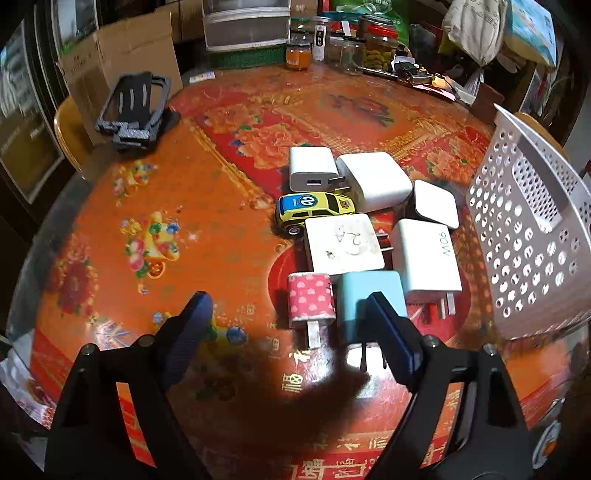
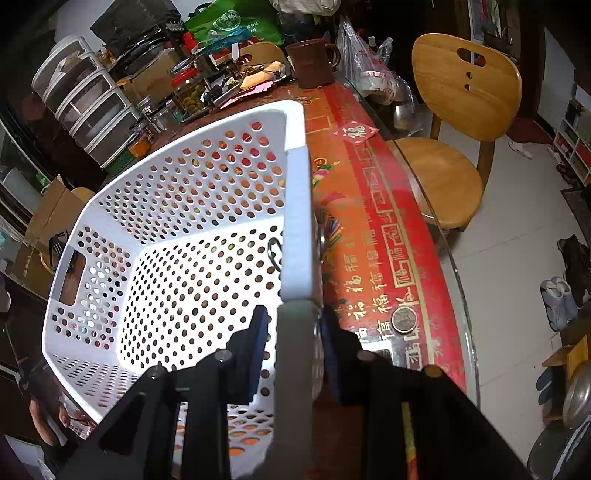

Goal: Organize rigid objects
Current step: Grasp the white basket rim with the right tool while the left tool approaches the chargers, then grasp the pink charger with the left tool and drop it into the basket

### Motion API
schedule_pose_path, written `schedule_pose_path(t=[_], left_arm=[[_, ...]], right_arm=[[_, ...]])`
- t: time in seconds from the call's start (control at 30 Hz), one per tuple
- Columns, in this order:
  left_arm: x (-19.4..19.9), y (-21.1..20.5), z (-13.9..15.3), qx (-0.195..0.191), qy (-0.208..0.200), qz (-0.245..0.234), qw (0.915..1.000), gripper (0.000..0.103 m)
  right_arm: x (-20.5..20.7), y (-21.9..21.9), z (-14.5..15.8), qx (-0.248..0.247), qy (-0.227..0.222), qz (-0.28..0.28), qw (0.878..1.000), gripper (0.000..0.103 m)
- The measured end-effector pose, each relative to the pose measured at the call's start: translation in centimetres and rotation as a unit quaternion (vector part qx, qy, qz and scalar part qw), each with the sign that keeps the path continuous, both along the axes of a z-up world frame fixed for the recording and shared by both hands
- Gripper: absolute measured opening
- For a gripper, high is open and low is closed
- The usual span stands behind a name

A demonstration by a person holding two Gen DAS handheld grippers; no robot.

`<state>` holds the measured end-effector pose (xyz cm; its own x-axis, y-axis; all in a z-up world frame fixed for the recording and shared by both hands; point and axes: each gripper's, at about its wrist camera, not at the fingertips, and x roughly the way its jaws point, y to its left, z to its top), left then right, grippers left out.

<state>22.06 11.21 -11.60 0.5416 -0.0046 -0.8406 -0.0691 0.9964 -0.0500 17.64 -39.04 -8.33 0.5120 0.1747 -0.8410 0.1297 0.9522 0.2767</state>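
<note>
In the left wrist view a cluster of plug chargers lies on the red table: a pink dotted charger (image 1: 310, 300), a light blue charger (image 1: 369, 301), several white chargers (image 1: 343, 243) and a yellow toy car (image 1: 314, 211). My left gripper (image 1: 288, 314) is open and empty, just in front of the pink and blue chargers. The white perforated basket (image 1: 532, 236) stands tilted at the right. In the right wrist view my right gripper (image 2: 293, 328) is shut on the basket's rim (image 2: 299, 229) and holds it tipped up; the basket looks empty inside.
A black phone stand (image 1: 135, 107) sits at the table's far left. Jars (image 1: 369, 48), drawers (image 1: 245, 24) and clutter line the back edge. A coin (image 2: 403, 320) lies near the table's edge, with a wooden chair (image 2: 454, 147) beyond.
</note>
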Motion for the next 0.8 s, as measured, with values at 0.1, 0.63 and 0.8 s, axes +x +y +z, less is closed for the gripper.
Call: schedule_pose_path(t=[0.1, 0.63, 0.8], left_arm=[[0.4, 0.7, 0.0, -0.008, 0.001, 0.010, 0.9999, 0.075], [1.7, 0.5, -2.0, 0.022, 0.019, 0.005, 0.9995, 0.024], [1.4, 0.4, -1.7, 0.043, 0.003, 0.016, 0.9990, 0.024]], right_arm=[[0.0, 0.1, 0.0, 0.000, 0.000, 0.000, 1.000, 0.028], [0.2, 0.1, -0.3, -0.002, 0.007, -0.004, 1.000, 0.028], [0.3, 0.3, -0.4, -0.006, 0.011, -0.003, 1.000, 0.028]])
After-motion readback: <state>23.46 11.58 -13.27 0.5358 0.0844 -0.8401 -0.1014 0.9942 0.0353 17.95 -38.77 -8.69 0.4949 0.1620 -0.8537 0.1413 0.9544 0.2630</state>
